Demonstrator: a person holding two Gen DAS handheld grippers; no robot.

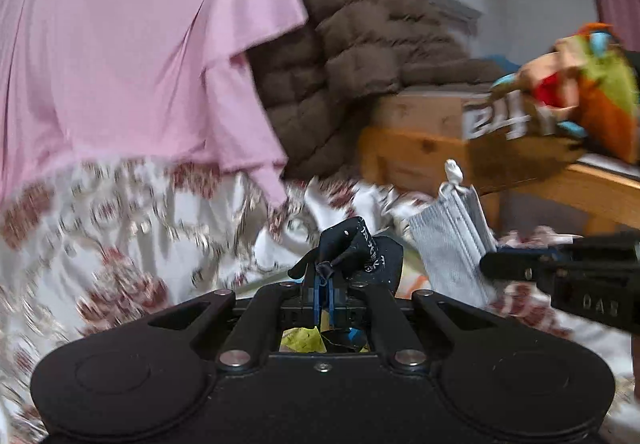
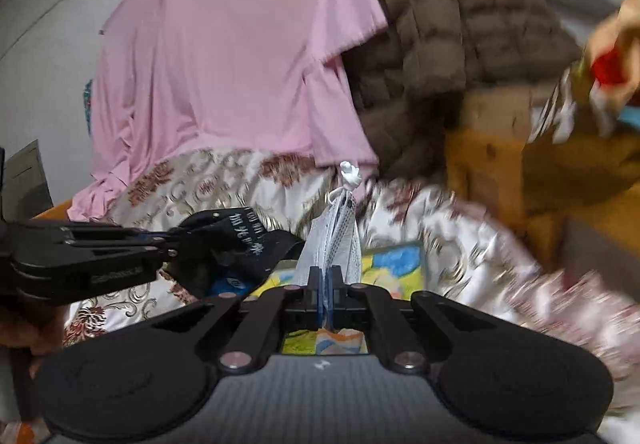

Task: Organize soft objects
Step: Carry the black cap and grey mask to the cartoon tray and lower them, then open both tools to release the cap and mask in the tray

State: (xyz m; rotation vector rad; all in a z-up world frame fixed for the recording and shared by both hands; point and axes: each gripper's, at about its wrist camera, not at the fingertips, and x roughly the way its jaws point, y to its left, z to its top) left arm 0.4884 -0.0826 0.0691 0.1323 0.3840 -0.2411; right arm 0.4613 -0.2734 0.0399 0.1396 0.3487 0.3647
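Observation:
My left gripper (image 1: 323,278) is shut on a black cloth piece with white lettering (image 1: 356,248), which bunches up above its fingertips. In the right wrist view the same black cloth (image 2: 250,244) hangs from the left gripper (image 2: 180,239), which reaches in from the left. My right gripper (image 2: 325,278) is shut on a grey-white mesh cloth piece (image 2: 334,232) that stands upright with a white knot on top. The left wrist view shows that grey-white piece (image 1: 452,240) at the tip of the right gripper (image 1: 488,267). Both held items hang over a floral bedcover (image 1: 120,244).
A pink cloth (image 1: 120,44) and a brown quilted jacket (image 1: 360,44) hang behind. A wooden frame (image 1: 420,152) carries a cardboard box (image 1: 432,112) and a colourful plush toy (image 1: 596,96) at right. A bright patterned mat (image 2: 396,268) lies on the floral bedcover (image 2: 224,180). The picture is blurred.

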